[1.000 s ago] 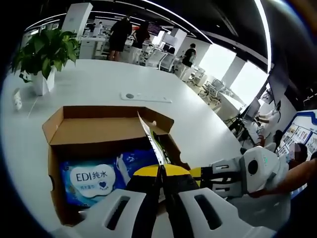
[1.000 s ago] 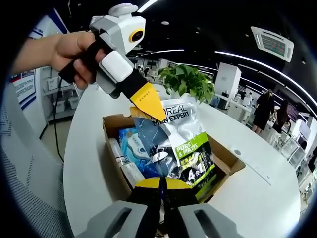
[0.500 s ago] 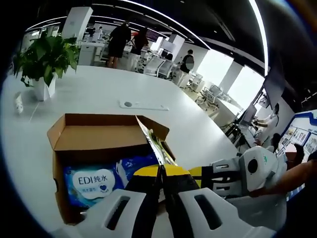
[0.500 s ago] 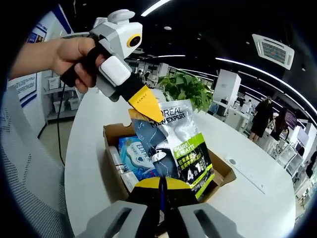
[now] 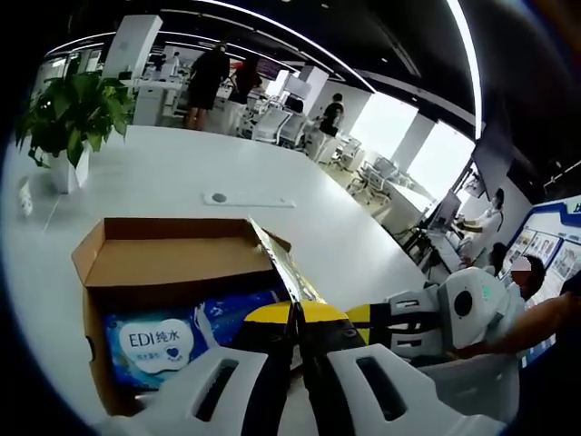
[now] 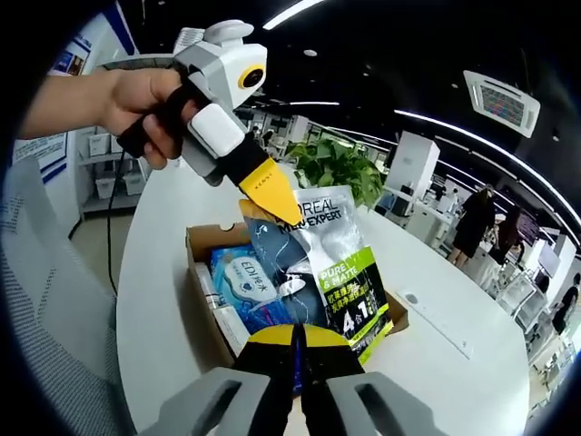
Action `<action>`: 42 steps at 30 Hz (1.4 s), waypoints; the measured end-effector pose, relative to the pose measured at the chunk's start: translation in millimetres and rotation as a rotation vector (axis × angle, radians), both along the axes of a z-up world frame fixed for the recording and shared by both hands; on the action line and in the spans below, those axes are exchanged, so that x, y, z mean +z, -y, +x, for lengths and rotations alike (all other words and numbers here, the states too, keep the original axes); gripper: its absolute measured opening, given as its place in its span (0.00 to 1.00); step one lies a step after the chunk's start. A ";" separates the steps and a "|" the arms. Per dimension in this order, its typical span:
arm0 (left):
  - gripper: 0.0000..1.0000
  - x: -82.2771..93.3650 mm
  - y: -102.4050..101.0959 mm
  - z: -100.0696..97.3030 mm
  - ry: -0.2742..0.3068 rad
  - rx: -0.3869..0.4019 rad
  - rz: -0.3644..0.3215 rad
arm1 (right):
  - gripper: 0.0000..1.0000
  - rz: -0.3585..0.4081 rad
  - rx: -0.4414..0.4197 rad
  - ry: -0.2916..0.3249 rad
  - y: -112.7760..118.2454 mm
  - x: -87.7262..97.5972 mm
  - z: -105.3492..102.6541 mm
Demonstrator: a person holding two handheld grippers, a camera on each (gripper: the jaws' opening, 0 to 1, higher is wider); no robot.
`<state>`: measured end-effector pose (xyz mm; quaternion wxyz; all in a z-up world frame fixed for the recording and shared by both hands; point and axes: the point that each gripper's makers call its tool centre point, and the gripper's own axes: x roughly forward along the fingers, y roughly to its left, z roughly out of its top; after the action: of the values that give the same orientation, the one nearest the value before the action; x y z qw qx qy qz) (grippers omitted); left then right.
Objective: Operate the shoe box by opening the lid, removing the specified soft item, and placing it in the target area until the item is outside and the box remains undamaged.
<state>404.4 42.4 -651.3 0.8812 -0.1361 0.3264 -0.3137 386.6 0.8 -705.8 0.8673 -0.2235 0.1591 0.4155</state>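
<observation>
— Above the open shoe box (image 6: 300, 300) we hold the pouch (image 6: 327, 263) between both tools, clear of the box's rim. What do you read on it?

— "L'OREAL MEN EXPERT" across the silver top, then "PURE & MATTE" on a green band, and a large "4" lower down. We cannot read the small print beneath.

— In the right gripper view the left tool (image 6: 272, 195) comes in from the upper left, its yellow tips pinched on the pouch's top corner. A hand (image 6: 136, 100) grips its handle.

— And the right tool (image 6: 295, 350) is clamped on the pouch's bottom edge, jaws pressed together with the foil between them.

— In the left gripper view we see the pouch (image 5: 281, 263) edge-on, a thin strip rising from the left tool (image 5: 295, 341), which is clenched on it. The right tool (image 5: 381, 322) reaches in from the right.

— What sits inside the box (image 5: 163, 263)?

— A blue pack (image 5: 172, 341) with a white label reading "EDI" followed by two Chinese characters. It lies flat on the bottom, under the pouch.

— The box stands on the white surface (image 5: 154, 173), flaps open, with a potted plant (image 5: 68, 118) well beyond it and a flat white strip (image 5: 245, 199) between.
</observation>
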 end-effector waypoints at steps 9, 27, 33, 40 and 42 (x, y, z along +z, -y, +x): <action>0.00 -5.3 23.3 1.0 -0.010 -0.035 -0.001 | 0.00 -0.021 -0.028 -0.005 24.1 -5.1 -0.7; 0.00 -28.8 63.1 4.5 -0.052 -0.088 0.021 | 0.00 -0.051 -0.088 -0.044 63.1 -26.9 0.7; 0.00 -38.5 75.2 4.3 -0.066 -0.108 0.042 | 0.00 -0.064 -0.106 -0.064 75.7 -37.9 0.3; 0.00 -48.1 84.0 4.4 -0.087 -0.119 0.053 | 0.00 -0.066 -0.129 -0.081 85.3 -45.7 0.1; 0.00 -50.9 86.3 5.0 -0.095 -0.118 0.052 | 0.00 -0.067 -0.139 -0.086 87.8 -48.1 -0.2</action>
<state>409.3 -43.9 -702.2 0.8480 -0.1084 0.3835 -0.3494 386.4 -87.0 -753.9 0.8783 -0.2228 0.2253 0.3581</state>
